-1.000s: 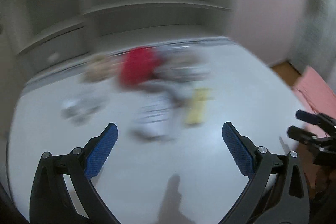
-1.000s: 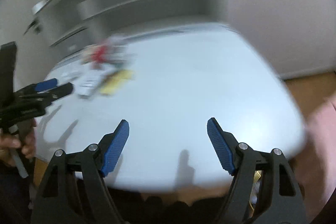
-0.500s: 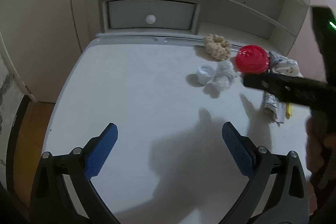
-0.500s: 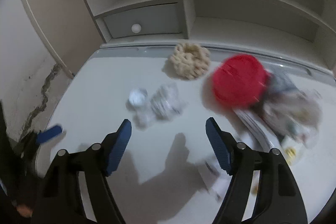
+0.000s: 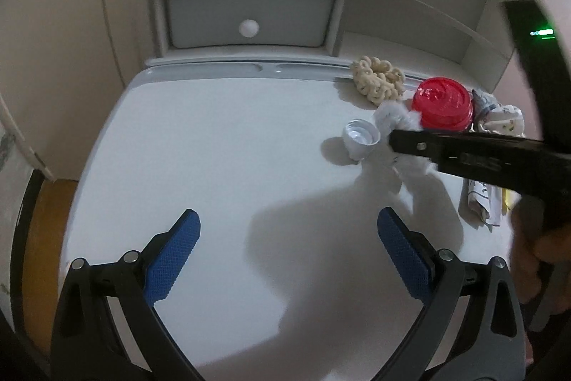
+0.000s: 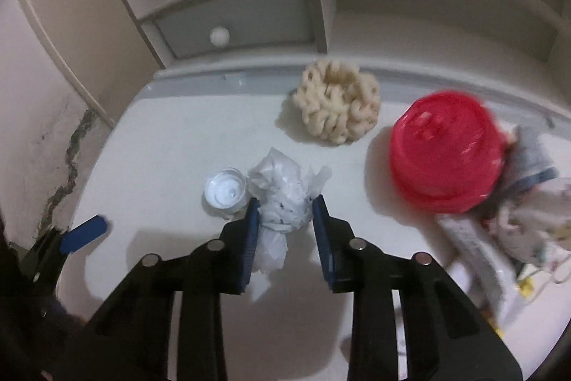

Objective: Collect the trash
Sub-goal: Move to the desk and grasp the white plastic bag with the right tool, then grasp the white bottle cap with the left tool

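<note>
- The right gripper (image 6: pixel 285 213) is closing its jaws on a crumpled white plastic wad (image 6: pixel 285 191); the blue pads are sitting against the wad's two flanks, so the frames read as a grip already forming on it.
- The wad is lying on the white table (image 5: pixel 214 166), squarely between the right jaws, with its knotted waist at the pad tips, its puffed top poking beyond them and a loose tail trailing back toward the gripper's body.
- It is looking very light, soft and crushable; I judge it will be collapsing under the squeeze rather than resisting, and thin film may be slipping, so the bunched waist is the best place to take hold.
- It is showing as wrinkled, translucent white film with small dark specks or print.
- Just outside the left-hand pad of that gripper, a small clear cup (image 6: pixel 225 191) is nearly touching the wad and could be getting nudged.
- The left gripper (image 5: pixel 289 256) is hovering with jaws spread wide and nothing between them, only bare table.
- Beyond the right jaws, a cream scrunchie (image 6: pixel 337 104) and a red lid (image 6: pixel 446 159) are sitting apart from the wad.
</note>
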